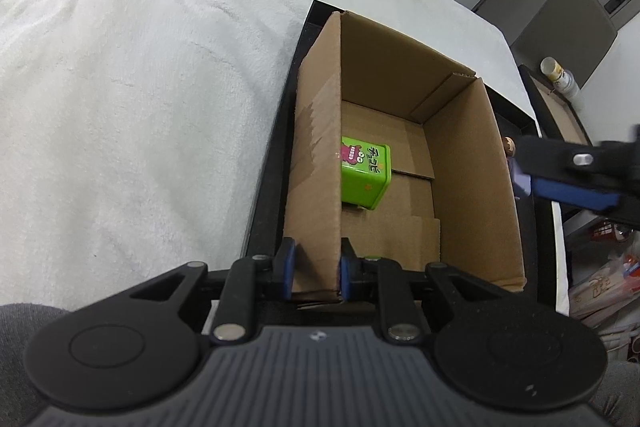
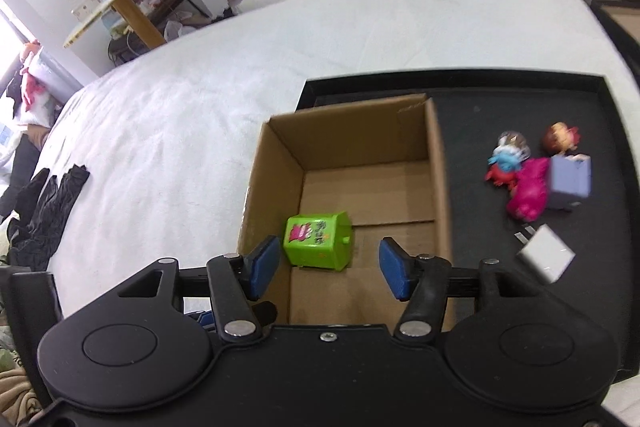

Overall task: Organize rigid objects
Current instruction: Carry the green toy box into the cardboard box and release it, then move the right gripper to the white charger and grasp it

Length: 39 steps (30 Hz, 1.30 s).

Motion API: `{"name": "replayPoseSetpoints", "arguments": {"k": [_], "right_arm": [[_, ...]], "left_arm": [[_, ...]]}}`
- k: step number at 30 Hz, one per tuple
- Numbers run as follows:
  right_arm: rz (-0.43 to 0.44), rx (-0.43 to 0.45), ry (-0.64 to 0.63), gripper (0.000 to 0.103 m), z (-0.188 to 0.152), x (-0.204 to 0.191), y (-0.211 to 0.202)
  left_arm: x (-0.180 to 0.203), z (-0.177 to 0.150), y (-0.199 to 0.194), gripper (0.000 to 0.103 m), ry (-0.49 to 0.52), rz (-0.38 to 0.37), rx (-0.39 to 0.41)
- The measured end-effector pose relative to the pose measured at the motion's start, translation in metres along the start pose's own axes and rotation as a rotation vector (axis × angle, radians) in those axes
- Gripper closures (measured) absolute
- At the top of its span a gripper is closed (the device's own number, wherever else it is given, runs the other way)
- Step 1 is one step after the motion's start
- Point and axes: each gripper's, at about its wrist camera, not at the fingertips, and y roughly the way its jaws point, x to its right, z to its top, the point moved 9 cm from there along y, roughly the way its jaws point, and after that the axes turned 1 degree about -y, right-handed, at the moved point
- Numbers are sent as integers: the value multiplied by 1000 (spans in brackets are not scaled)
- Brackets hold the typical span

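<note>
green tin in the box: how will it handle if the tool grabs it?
The green tin looks like rigid metal, so probably stiff under a pinch. Its glossy painted sides may be slippery. It has flat faces and sits squarely on the cardboard box floor, so rolling seems unlikely.

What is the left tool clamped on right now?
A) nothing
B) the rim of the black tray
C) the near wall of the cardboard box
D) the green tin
C: in the left wrist view the left tool has its blue pads pressed on either side of the cardboard box wall, while the green tin sits loose on the box floor.
</note>
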Motion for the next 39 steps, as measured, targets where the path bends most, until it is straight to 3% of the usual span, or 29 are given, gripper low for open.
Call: {"name": "replayPoseSetpoints", "arguments": {"k": [12, 21, 30, 39], "right_arm": [[-51, 87, 46, 46, 11, 53, -37], [-107, 118, 116, 46, 6, 101, -53], [-127, 66, 140, 43, -3, 139, -43], [-136, -60, 90, 37, -17, 163, 6]], "left_arm": [[12, -4, -2, 87, 104, 85, 15], [16, -6, -2, 89, 124, 123, 10], [17, -6, 0, 90, 123, 146, 9], [19, -6, 0, 90, 135, 171, 6]]}}
